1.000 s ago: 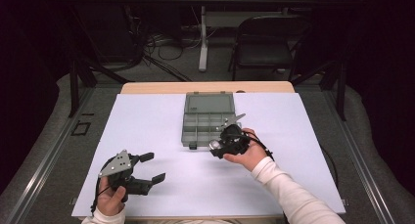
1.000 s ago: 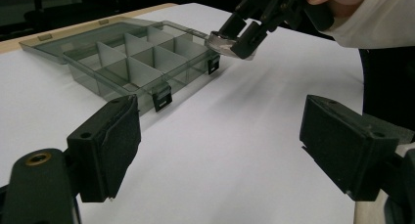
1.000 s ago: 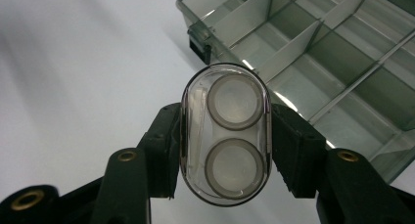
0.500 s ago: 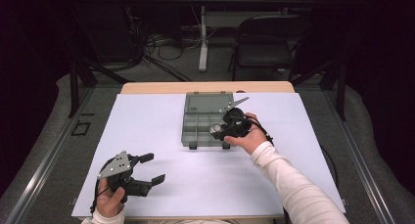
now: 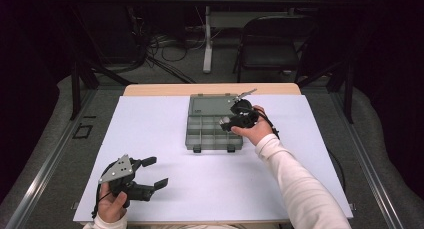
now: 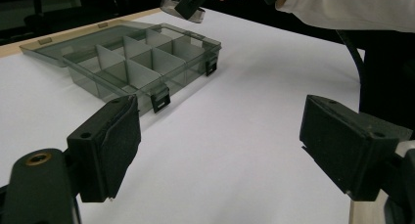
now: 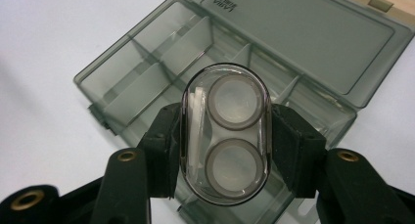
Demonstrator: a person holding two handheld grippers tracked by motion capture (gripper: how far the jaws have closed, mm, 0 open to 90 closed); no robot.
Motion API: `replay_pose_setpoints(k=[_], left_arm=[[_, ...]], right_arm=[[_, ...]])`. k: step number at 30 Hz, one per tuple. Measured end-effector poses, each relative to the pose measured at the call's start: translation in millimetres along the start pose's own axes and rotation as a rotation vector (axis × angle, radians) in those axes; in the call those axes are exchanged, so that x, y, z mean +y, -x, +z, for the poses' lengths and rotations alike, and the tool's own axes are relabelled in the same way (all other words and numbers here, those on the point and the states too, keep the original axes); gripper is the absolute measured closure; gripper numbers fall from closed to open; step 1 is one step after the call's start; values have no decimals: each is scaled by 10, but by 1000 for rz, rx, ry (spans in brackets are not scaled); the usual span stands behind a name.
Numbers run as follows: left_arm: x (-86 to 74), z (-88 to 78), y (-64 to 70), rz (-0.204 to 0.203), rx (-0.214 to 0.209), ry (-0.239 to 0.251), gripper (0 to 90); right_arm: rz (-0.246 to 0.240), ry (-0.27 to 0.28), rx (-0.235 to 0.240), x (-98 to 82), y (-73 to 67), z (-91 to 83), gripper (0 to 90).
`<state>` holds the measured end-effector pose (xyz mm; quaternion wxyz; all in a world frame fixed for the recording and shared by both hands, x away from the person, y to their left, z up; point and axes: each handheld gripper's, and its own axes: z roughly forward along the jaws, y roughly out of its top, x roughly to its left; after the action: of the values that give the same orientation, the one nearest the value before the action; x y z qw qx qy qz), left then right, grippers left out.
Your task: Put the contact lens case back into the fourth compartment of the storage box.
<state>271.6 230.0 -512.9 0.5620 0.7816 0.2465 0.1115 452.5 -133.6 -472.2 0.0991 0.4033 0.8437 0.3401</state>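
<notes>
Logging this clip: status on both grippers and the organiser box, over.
Right gripper shut on a clear oval case, held above the open organiser box. Left gripper open, empty, near table edge. Nothing between case and compartments.

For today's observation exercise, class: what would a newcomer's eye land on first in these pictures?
First, the small clear oval case with two round wells, clamped between the jaws of the right hand-held gripper just above the open grey compartment box mid-table. Next, the left hand-held gripper, jaws spread wide, near the table's front-left over the white table cover.
</notes>
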Motion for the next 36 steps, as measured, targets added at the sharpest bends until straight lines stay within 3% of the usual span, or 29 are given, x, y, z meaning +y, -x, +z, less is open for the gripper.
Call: replay_pose_setpoints(k=[18,27,36], left_arm=[[-2,14,-2,-2,-9,2,160],[-1,11,-3,-2,-4,-3,160],[-3,16,1,-3,-8,3,160]], right_arm=[[76,-23,-74,46,263,270,488],[109,-26,-87,21,361,372,488],[83,-25,-102,3,360,427,488]])
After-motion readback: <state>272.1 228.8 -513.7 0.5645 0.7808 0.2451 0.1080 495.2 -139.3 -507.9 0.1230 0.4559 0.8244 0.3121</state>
